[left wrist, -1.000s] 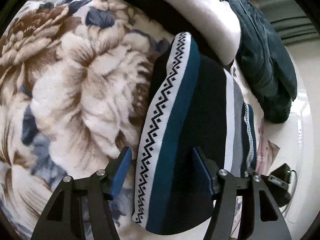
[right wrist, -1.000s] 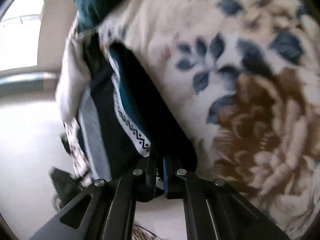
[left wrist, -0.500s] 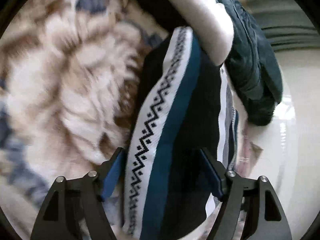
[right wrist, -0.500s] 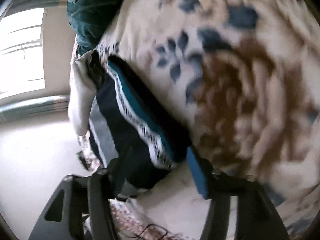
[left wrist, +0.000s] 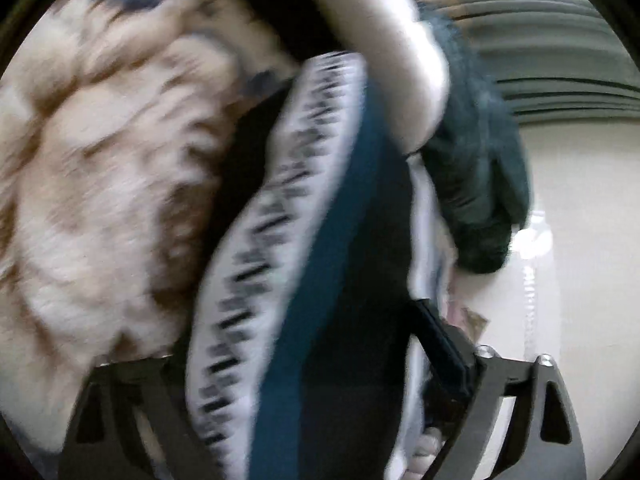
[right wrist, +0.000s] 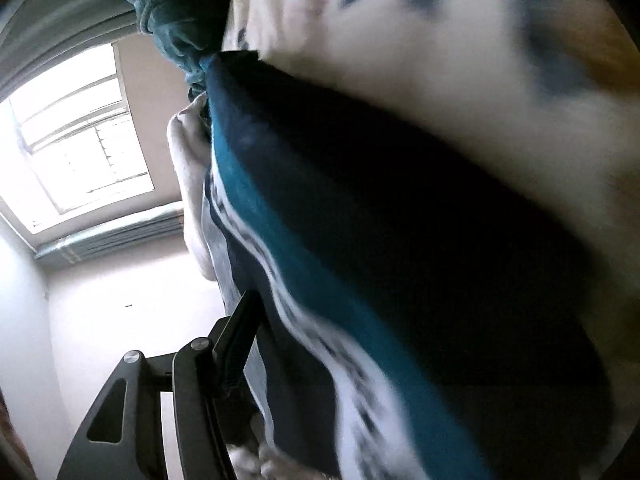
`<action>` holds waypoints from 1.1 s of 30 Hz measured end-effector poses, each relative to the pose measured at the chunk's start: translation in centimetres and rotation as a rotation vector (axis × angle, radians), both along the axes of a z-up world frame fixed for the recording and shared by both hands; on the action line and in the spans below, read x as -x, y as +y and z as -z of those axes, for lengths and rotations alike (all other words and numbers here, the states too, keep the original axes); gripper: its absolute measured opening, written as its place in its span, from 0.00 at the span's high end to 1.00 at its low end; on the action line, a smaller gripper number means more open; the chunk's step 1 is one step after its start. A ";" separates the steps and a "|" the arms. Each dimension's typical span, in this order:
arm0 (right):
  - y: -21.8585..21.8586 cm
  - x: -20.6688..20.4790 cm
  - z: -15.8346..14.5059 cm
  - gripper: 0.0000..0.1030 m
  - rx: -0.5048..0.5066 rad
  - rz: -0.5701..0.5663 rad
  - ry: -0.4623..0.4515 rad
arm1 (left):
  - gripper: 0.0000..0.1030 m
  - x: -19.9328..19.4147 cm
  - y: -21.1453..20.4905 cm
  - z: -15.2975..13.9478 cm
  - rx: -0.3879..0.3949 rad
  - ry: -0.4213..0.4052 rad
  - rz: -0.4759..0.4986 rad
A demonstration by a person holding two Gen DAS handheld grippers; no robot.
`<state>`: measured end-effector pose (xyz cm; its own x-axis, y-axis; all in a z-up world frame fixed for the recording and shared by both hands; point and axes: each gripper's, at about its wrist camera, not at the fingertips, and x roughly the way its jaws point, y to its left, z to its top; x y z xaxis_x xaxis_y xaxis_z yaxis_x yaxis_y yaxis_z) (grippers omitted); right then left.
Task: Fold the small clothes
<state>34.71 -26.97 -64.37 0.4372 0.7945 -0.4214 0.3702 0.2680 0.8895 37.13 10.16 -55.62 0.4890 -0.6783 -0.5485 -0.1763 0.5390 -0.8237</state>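
Observation:
A folded knit garment (left wrist: pixel 320 280) in black, teal and white with a zigzag band lies on the floral blanket and fills both views. My left gripper (left wrist: pixel 304 332) straddles one end of it with jaws closing. Its right pad (left wrist: pixel 440 336) lies against the black fabric, and the cloth hides the left finger. My right gripper (right wrist: pixel 352 320) holds the other end of the garment (right wrist: pixel 400 260) between closing jaws. One finger (right wrist: pixel 240 340) presses the grey edge and the other is hidden under the cloth.
A fluffy floral blanket (left wrist: pixel 100 200) covers the surface. A white folded piece (left wrist: pixel 400 60) and a dark teal garment (left wrist: pixel 480 180) lie beyond the knit. A pale floor (left wrist: pixel 580 240) drops off beside the bed, and a bright window (right wrist: pixel 80 140) shows on the far wall.
My right gripper opened from its pinch, dropped lower and pushed its jaws around the garment's end. The left gripper slid forward and tipped down, so the garment sits deeper between its fingers.

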 end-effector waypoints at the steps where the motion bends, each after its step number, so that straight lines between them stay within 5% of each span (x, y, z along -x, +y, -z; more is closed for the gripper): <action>1: 0.7 -0.6 -0.3 0.74 0.017 -0.017 0.008 | 0.59 -0.2 -0.4 -0.5 -0.024 -0.010 0.011; 4: 1.8 -1.5 -2.2 0.79 0.064 -0.008 0.004 | 0.70 -0.4 -0.3 -2.6 -0.031 -0.058 -0.005; 11: 2.8 -3.1 -11.4 0.81 0.131 -0.027 -0.119 | 0.72 -1.5 0.3 -10.6 -0.024 -0.183 0.028; 21: 8.2 -12.9 -24.1 0.81 0.186 -0.003 -0.356 | 0.72 -12.3 5.0 -21.7 -0.050 -0.351 0.059; 26: 13.1 -20.1 -23.7 0.81 0.167 0.064 -0.400 | 0.72 -20.0 9.4 -21.2 -0.103 -0.358 0.092; 33: 18.8 -27.0 -14.2 0.81 0.222 0.059 -0.293 | 0.71 -27.4 13.0 -12.6 -0.210 -0.188 0.174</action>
